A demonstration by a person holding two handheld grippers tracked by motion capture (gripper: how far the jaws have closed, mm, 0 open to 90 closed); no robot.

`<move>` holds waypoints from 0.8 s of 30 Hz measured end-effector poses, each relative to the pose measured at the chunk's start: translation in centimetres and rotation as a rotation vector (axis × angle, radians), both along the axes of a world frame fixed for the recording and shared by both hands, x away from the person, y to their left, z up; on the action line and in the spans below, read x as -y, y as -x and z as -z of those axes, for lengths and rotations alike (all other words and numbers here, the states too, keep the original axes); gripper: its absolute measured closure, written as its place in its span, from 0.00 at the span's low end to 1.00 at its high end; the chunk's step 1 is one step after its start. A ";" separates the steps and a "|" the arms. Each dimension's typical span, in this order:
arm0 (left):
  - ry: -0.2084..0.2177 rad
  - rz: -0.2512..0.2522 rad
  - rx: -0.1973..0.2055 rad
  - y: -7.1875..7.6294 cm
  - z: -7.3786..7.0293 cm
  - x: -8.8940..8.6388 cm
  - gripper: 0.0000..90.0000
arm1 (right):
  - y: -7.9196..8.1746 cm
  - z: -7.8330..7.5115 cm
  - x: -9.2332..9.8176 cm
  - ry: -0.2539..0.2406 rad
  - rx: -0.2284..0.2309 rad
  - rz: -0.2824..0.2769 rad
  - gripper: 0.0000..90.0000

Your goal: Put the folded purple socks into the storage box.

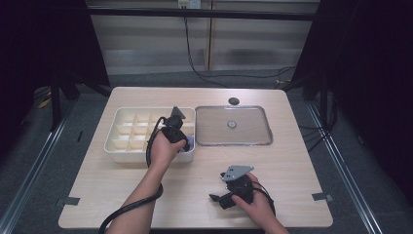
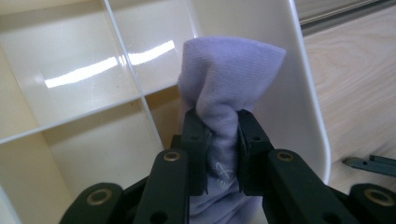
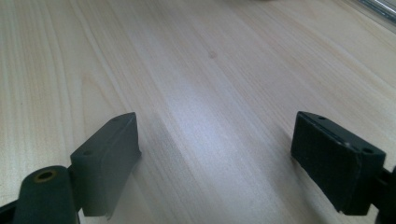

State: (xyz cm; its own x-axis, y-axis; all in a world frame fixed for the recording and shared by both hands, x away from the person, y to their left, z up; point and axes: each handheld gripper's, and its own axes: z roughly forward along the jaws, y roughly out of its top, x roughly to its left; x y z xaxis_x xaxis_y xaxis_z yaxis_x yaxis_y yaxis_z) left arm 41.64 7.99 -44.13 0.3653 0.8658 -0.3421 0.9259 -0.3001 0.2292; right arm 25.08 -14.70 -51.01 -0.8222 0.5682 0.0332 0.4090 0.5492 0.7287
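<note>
Right gripper [image 1: 221, 197] idles near the desk's front edge, jaws apart; left gripper [image 2: 219, 140] pinches the lilac sock [image 2: 229, 79], lowering it into the divided tray's [image 1: 113, 131] corner compartment.

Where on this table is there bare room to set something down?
Bare wood lies left of the right tongs, along the near edge, and right of the clear tray. It is crowded where the left tongs grip the purple cloth in the divided box.

This looks like a lab recording booth: a bare wooden table [image 1: 195, 195] stands alone between black curtains [image 1: 44, 44], tape marks [image 1: 322, 197] on its edges (cables [image 1: 204, 73] trail across the grey floor behind).
</note>
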 end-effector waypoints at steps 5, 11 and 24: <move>0.007 0.003 0.008 0.0 -0.3 -0.1 0.82 | 0.0 0.0 0.0 0.000 0.000 0.000 0.16; 0.018 0.008 0.011 -0.1 -1.1 -0.2 0.79 | 0.0 0.0 0.0 0.000 0.004 -0.001 0.16; 0.034 0.006 0.022 -0.4 -3.0 -0.6 0.73 | 0.0 0.0 0.0 -0.001 0.003 0.000 0.16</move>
State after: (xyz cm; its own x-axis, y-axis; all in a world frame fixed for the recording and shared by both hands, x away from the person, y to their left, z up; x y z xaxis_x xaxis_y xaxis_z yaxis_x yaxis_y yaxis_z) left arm 42.03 8.63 -41.13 0.3780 0.8515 -0.3633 0.9189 -0.2972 0.2595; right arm 25.10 -14.69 -51.01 -0.8223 0.5683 0.0308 0.4066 0.5488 0.7304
